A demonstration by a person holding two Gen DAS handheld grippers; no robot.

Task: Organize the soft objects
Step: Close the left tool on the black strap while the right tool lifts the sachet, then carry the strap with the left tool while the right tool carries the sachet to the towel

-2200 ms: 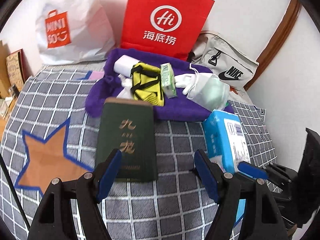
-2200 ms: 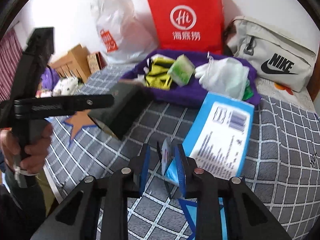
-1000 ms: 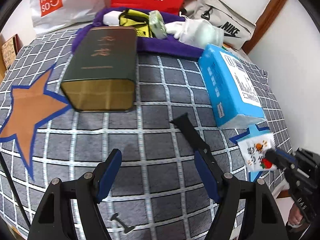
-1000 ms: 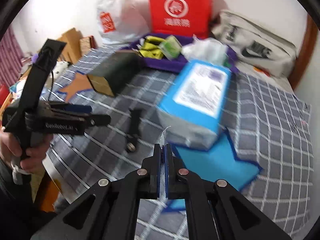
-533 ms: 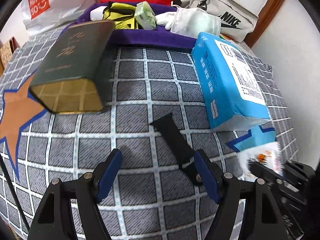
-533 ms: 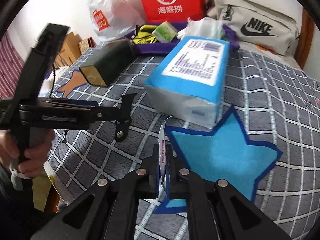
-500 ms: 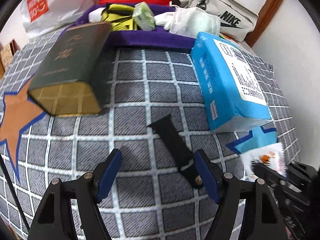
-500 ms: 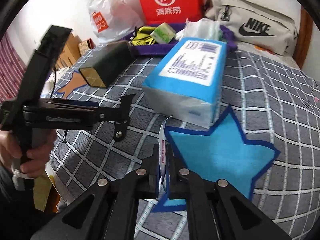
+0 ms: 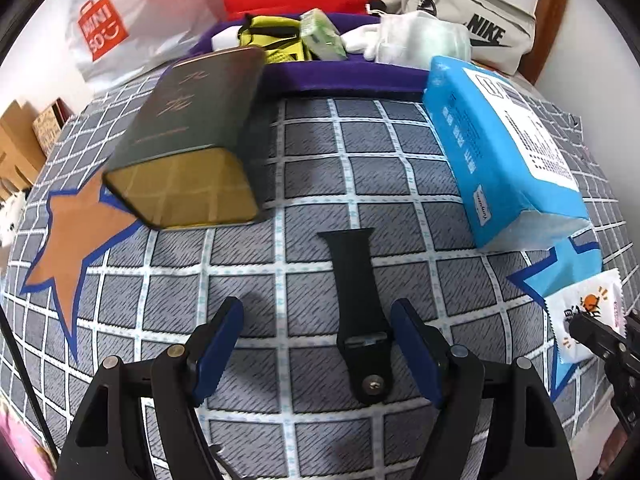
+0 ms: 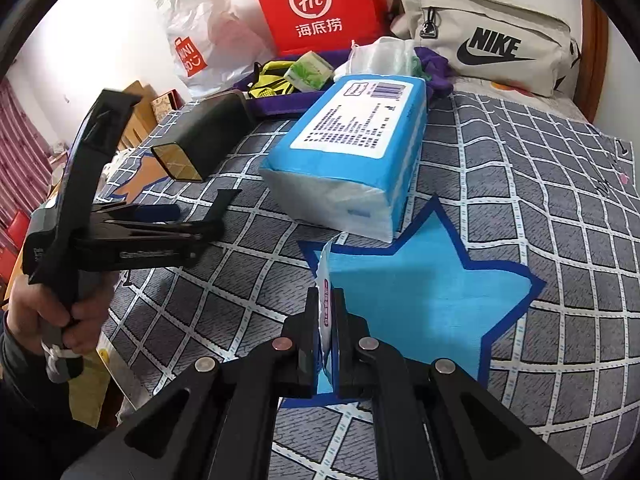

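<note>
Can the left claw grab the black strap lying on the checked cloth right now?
Probably yes. The left claw is open and the black strap lies flat between its fingers, nearer the right one, with nothing on top of it.

Landmark: cloth (image 9: 360, 184), grey with a white grid.
- Orange star (image 9: 76, 236), blue outline, at cloth's left.
- Light-blue star (image 10: 416, 300), dark-blue outline, at cloth's right.
- Tin (image 9: 196, 136), dark green with gold lettering, gold end, on cloth.
- Tissue pack (image 10: 356, 148), sky blue with white label, on cloth.
- Strap (image 9: 356, 300), black, on cloth.
- Sachet (image 9: 592, 316), white with orange print, over the light-blue star.
- Tray (image 9: 344, 76), purple, at cloth's far edge.
- Pouch (image 9: 276, 36), yellow with black straps, in tray.
- Bag (image 10: 320, 4), red with white logo, behind tray.
- Gripper pads (image 9: 218, 344), dark blue.
</note>
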